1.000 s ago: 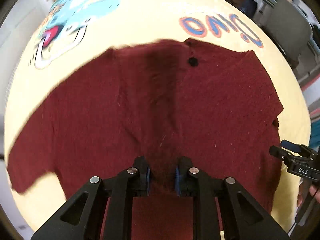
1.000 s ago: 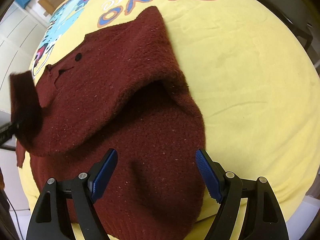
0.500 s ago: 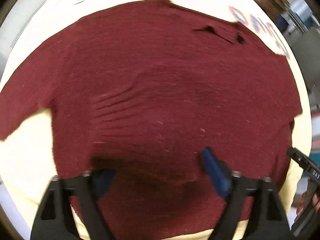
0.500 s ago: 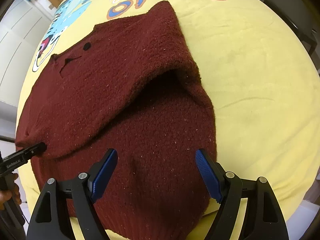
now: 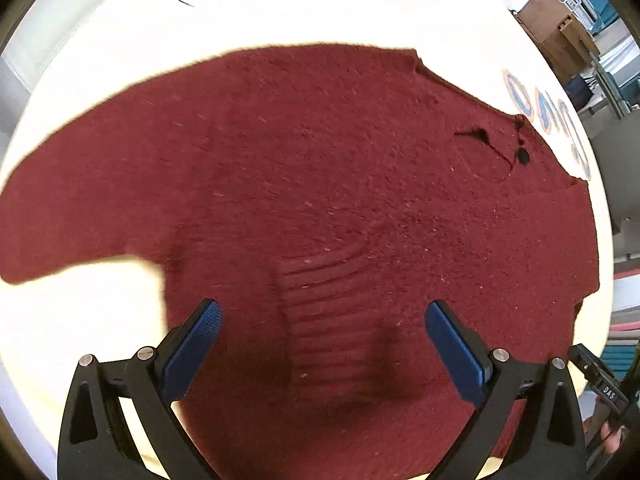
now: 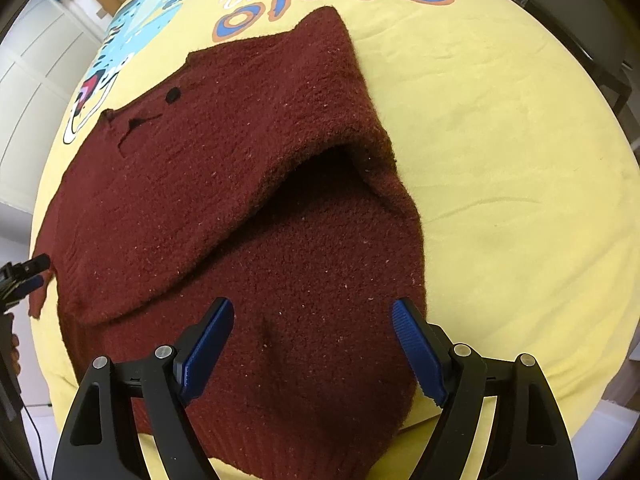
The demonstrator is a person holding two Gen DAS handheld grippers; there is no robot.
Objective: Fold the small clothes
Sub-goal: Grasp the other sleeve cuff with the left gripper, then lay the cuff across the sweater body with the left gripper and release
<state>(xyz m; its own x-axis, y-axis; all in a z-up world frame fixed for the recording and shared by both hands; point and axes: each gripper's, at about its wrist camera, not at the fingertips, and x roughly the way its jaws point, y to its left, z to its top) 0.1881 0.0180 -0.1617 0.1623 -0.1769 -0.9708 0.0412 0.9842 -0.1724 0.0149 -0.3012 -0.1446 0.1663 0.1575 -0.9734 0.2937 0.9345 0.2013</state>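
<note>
Sweater (image 6: 248, 208) time: a small dark red knitted sweater lies on a yellow sheet (image 6: 500, 140) with a dinosaur picture and the word "Dino" (image 6: 340, 4) printed on it. Part of it is already folded over. In the right wrist view, one side lies across the body, and a dark gap shows where the top layer puffs up off the layer under it. A black button (image 6: 173, 95) sits near the neck.

Over the folded cloth, the left gripper (image 5: 320, 344) points down. Its jaws have just been opening and now stand wide apart, with nothing pinched between the blue pads (image 5: 192, 348). A ribbed cuff or hem (image 5: 324, 312) lies flat right under them. I think the left claw let go here so this piece stays on top of the body. One sleeve (image 5: 60, 220) sticks out to the left side in that view, not folded in yet.

Near the bottom of the sweater is the right gripper (image 6: 312, 348). Its jaws are spread too, with no cloth squeezed. It may be waiting there to take the next part.

The fold looks about half done. The puffy gap and the loose sleeve likely need fixing next.
</note>
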